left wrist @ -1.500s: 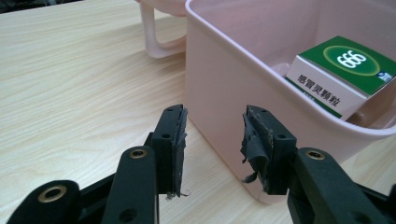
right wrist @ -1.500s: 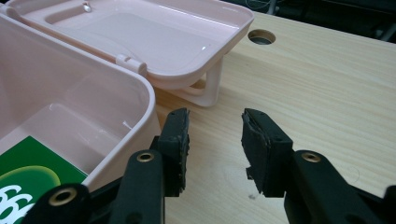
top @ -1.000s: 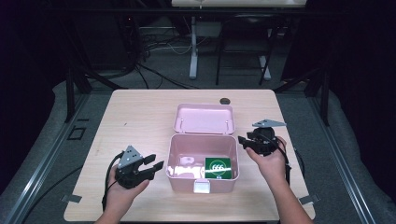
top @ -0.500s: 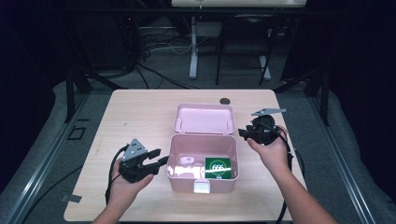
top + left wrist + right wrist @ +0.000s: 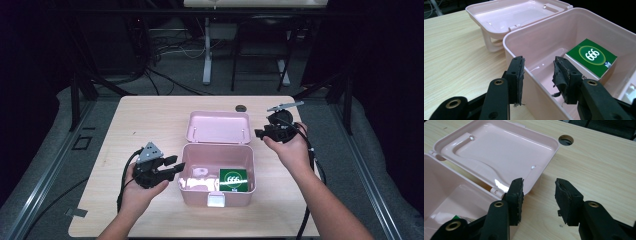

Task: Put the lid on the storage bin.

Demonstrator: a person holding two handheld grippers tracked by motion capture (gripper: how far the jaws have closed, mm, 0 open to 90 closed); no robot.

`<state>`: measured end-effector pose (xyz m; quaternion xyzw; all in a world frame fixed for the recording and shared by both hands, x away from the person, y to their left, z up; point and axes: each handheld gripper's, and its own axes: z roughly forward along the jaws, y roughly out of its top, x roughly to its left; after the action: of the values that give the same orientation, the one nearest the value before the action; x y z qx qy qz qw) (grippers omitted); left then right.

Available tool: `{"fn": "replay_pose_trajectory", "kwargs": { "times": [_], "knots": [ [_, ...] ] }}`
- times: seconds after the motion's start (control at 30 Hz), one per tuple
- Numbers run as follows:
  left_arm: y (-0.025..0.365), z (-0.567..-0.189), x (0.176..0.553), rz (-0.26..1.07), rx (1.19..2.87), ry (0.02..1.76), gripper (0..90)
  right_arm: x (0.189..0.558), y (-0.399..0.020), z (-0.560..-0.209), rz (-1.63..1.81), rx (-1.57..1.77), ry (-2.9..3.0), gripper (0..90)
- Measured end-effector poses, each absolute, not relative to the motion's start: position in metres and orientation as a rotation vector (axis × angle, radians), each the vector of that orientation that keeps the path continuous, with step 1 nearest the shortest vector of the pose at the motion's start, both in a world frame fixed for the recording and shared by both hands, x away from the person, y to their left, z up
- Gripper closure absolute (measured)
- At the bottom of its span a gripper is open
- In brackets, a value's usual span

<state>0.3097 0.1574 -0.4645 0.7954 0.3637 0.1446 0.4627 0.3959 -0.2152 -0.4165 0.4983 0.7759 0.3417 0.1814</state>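
Pink plastic box (image 5: 217,172) sits open on the pale wooden tabletop (image 5: 145,125), lid (image 5: 218,126) flat behind it. Green carton marked 666 (image 5: 592,57) lies inside. Left tongs (image 5: 537,75), jaws apart, straddle the box's near wall. Right tongs (image 5: 538,195), jaws apart, empty, beside the lid's corner.

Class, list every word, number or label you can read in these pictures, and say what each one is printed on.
"666": white digits in a pale ring on the green box lying inside the open pink case.
A small blue and white mark at that box's corner, in the left gripper view, is too small to read.
No other text is legible on the case, its lid or the table.
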Motion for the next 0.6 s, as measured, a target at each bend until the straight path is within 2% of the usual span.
{"fn": "replay_pose_trajectory", "kwargs": {
  "times": [0.27, 0.6],
  "knots": [
    [0.15, -0.468, 0.318, 0.354, 1.996, 0.913, 64.4, 0.412, -0.207, -0.415, 0.893, 1.442, 2.199, 57.8],
    [0.149, -0.471, 0.316, 0.374, 2.029, 0.912, 71.1, 0.434, -0.191, -0.414, 0.833, 1.499, 2.269, 62.1]
  ]
}}
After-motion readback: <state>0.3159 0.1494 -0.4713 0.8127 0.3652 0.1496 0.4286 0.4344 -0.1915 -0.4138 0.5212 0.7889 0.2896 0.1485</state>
